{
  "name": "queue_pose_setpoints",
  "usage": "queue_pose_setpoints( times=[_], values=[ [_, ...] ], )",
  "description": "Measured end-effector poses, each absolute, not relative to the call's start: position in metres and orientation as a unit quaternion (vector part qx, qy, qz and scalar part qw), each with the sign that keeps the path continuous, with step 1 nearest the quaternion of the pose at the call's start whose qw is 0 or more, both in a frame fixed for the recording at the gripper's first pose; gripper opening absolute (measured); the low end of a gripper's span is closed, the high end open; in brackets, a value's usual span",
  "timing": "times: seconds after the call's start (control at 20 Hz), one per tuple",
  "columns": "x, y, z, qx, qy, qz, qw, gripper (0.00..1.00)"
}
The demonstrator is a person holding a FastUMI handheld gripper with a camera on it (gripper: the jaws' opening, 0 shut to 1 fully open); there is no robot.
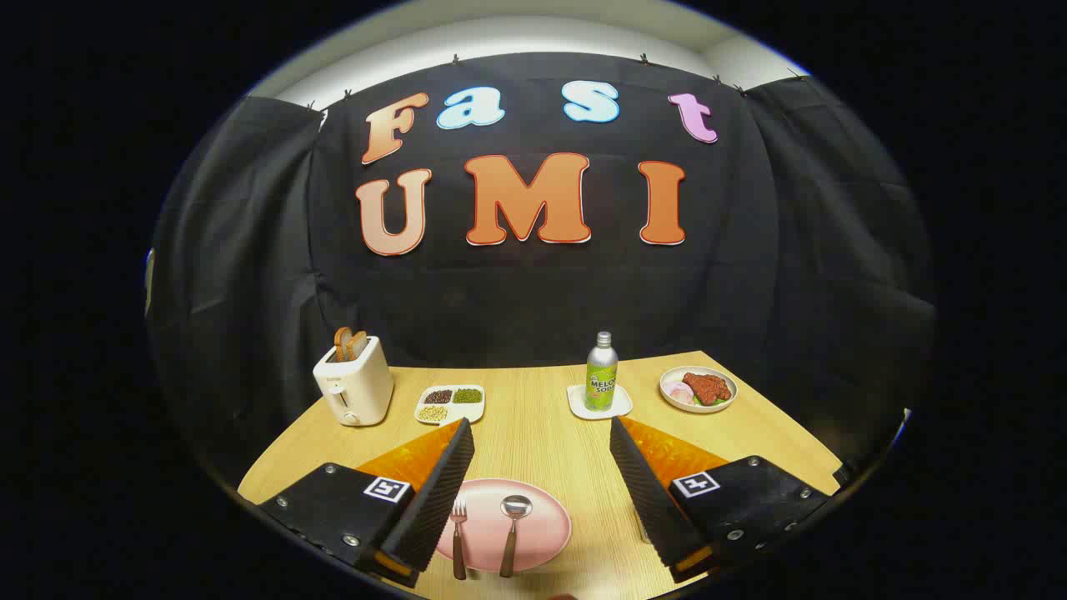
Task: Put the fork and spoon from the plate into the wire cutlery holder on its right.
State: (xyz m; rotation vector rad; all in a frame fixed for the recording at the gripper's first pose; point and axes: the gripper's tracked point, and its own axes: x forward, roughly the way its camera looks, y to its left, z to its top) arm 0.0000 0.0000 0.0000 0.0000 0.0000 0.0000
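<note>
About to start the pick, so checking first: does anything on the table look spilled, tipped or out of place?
Nothing stands out. The fork and spoon lie side by side on the pink plate, between the open gripper fingers.

Fork (458, 533) left of spoon (512, 525) on plate (546, 521) — between the spread claw (542, 450) fingers.

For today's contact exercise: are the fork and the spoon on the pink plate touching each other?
Apart. The gripper view shows bare pink plate between the fork and spoon, both lying between the open gripper's fingers.
</note>
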Motion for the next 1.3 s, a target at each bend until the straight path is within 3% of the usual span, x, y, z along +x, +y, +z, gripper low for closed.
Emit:
queue_pose_setpoints(
  times=[1.3],
  values=[
    [0.011,0.04,-0.002,-0.023,-0.009,0.034,0.999,0.99]
  ],
)
